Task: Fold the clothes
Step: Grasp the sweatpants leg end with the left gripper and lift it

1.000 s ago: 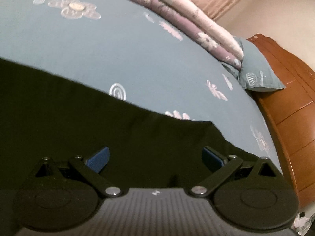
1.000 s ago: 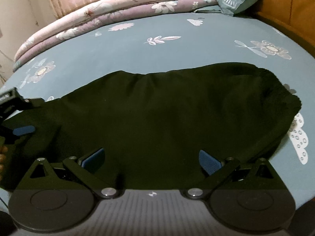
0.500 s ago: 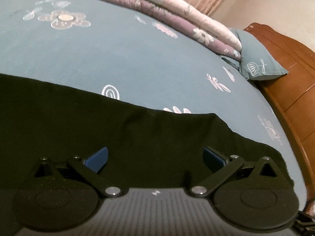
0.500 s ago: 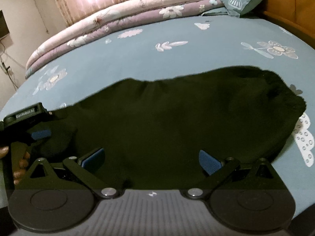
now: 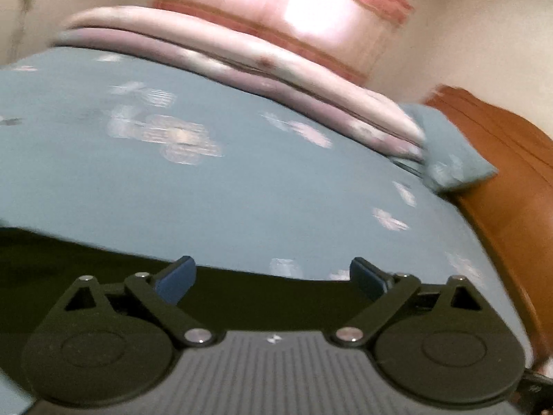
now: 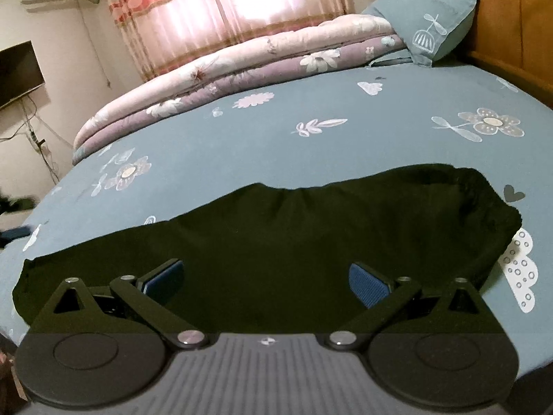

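Flat black cloth garment [image 6: 297, 238] lies on blue flowered bed sheet [image 6: 262, 138]. My left gripper [image 5: 273, 276] jaws closing, nothing between; right gripper [image 6: 266, 276] jaws wide, empty above garment.

We see open blue floral bedsheet [image 6: 345, 152] beyond the black garment [image 6: 276, 235]; a rolled pink-purple quilt [image 6: 242, 69] blocks twelve o'clock, a wooden headboard [image 6: 518, 34] two o'clock.
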